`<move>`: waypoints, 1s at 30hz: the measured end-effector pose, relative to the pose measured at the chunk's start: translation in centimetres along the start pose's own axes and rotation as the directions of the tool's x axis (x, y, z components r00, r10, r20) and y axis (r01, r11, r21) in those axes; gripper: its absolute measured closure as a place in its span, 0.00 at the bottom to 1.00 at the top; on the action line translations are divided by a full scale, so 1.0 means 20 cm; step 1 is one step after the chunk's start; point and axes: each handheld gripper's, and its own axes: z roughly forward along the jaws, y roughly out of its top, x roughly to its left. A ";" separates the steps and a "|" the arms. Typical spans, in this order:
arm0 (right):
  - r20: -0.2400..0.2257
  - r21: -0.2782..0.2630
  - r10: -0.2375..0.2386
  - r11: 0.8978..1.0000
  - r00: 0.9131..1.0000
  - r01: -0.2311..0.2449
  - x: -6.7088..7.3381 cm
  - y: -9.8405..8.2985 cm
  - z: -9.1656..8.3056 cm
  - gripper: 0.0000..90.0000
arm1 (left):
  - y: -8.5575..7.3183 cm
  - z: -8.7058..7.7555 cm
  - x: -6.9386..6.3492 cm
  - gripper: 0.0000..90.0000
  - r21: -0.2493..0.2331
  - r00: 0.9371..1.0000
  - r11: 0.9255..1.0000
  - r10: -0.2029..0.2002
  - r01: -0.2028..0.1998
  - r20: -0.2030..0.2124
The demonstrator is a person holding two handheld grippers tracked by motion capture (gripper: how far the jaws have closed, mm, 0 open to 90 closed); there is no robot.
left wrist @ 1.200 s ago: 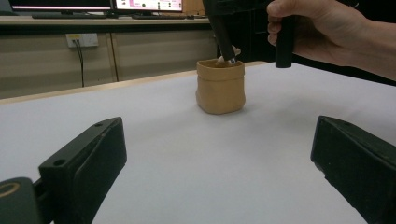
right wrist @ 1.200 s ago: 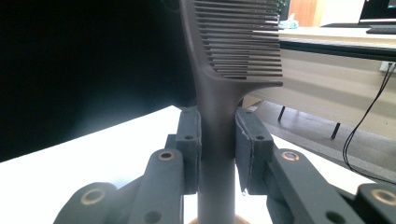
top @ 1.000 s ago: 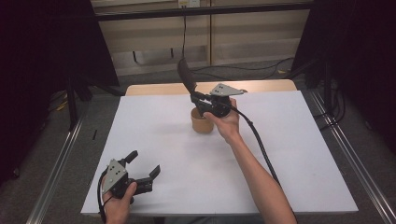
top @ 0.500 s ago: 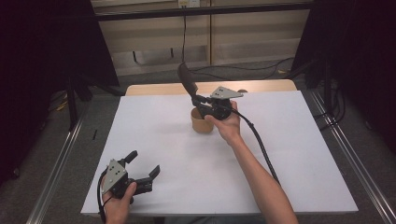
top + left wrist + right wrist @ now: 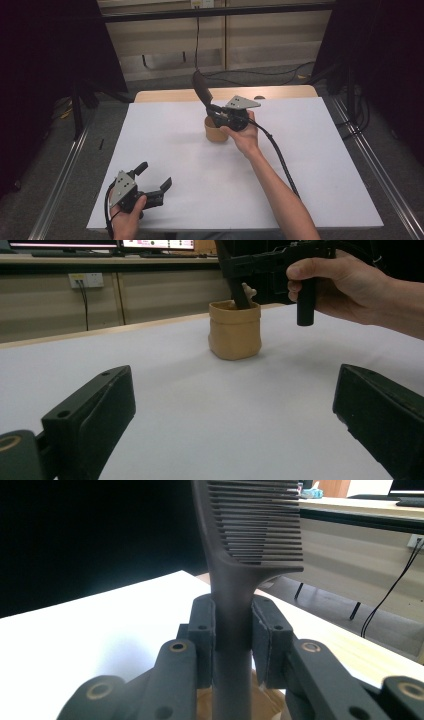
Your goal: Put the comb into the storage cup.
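Note:
My right gripper (image 5: pixel 216 111) is shut on the handle of a dark comb (image 5: pixel 200 88), which stands upright with its teeth at the top (image 5: pixel 260 525). The comb's lower end dips into a small tan bag-like cup (image 5: pixel 215 132) near the table's middle back; from the left gripper view the cup (image 5: pixel 235 330) stands ahead with the right gripper (image 5: pixel 240 267) above it. My left gripper (image 5: pixel 152 178) rests open at the front left of the white table (image 5: pixel 310 165), nothing between its jaws.
A wooden strip (image 5: pixel 280 92) runs along the table's far edge. Metal rails (image 5: pixel 372 165) flank the table on both sides. A cable (image 5: pixel 278 155) trails from the right gripper along the forearm. Cabinets and cords stand behind.
The right gripper with the comb has shifted very slightly over the cup. The left gripper stays where it was.

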 end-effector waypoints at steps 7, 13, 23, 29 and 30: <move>0.006 0.009 0.002 1.000 1.000 -0.002 0.00 -0.03 -0.01 0.81 | 0.00 0.00 0.00 0.04 -0.001 1.000 1.000 -0.001 0.001 -0.004; 0.008 0.009 -0.008 1.000 1.000 0.008 0.00 -0.04 -0.03 0.81 | 0.00 0.00 0.00 0.04 -0.004 1.000 1.000 -0.001 0.001 -0.006; 0.014 0.018 -0.005 1.000 1.000 0.005 0.00 -0.06 -0.06 0.81 | 0.00 0.00 0.00 0.04 -0.006 1.000 1.000 -0.001 0.001 -0.006; 0.015 0.016 -0.005 1.000 1.000 0.004 0.00 -0.07 -0.07 0.81 | 0.00 0.00 0.00 0.04 -0.005 1.000 1.000 -0.002 0.002 -0.006; 0.017 0.020 -0.006 1.000 1.000 0.005 0.00 -0.07 -0.07 0.81 | 0.00 0.00 0.00 0.04 -0.003 1.000 1.000 0.002 -0.002 -0.006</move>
